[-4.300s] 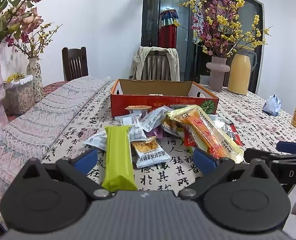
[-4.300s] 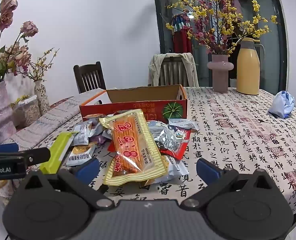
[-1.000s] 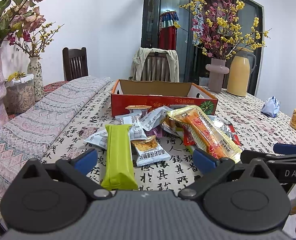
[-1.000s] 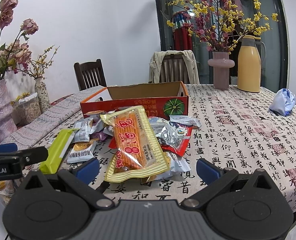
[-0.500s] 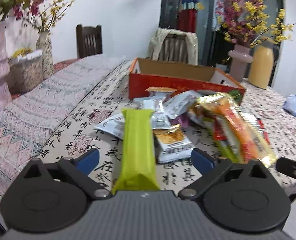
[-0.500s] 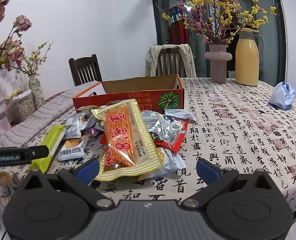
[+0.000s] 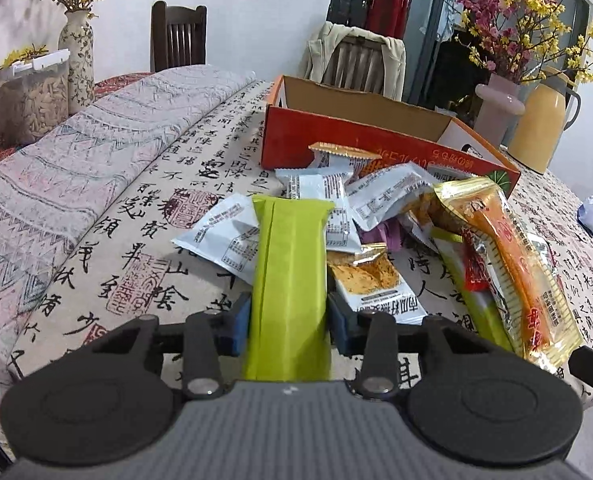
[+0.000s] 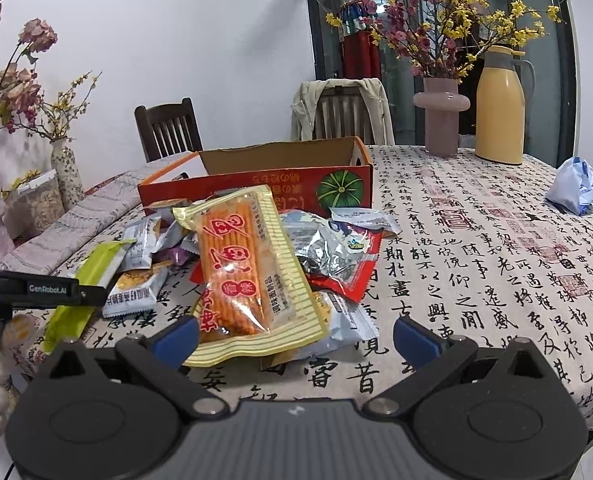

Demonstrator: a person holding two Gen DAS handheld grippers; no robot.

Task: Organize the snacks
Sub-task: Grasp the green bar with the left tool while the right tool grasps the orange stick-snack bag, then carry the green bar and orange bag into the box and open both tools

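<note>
A long green snack bar (image 7: 290, 280) lies at the near left of a heap of snack packets on the table. My left gripper (image 7: 289, 320) is closing, its blue pads pressed against both sides of the bar's near end. In the right wrist view the green bar (image 8: 96, 264) shows under the left gripper's finger (image 8: 36, 290). My right gripper (image 8: 294, 340) stands open just before a big orange cracker pack (image 8: 236, 264), nothing held. An open red cardboard box (image 7: 376, 148) sits behind the heap.
A folded patterned cloth (image 7: 96, 152) covers the table's left side. A pink vase (image 8: 440, 116), a yellow thermos (image 8: 500, 108) and a blue-white bag (image 8: 574, 186) stand at the far right. Two chairs are behind the table. The table's near edge is right under both grippers.
My left gripper moved forward and down over the green bar and its jaws came in from wide open onto the bar's sides. The right gripper barely shifted and stays open.
</note>
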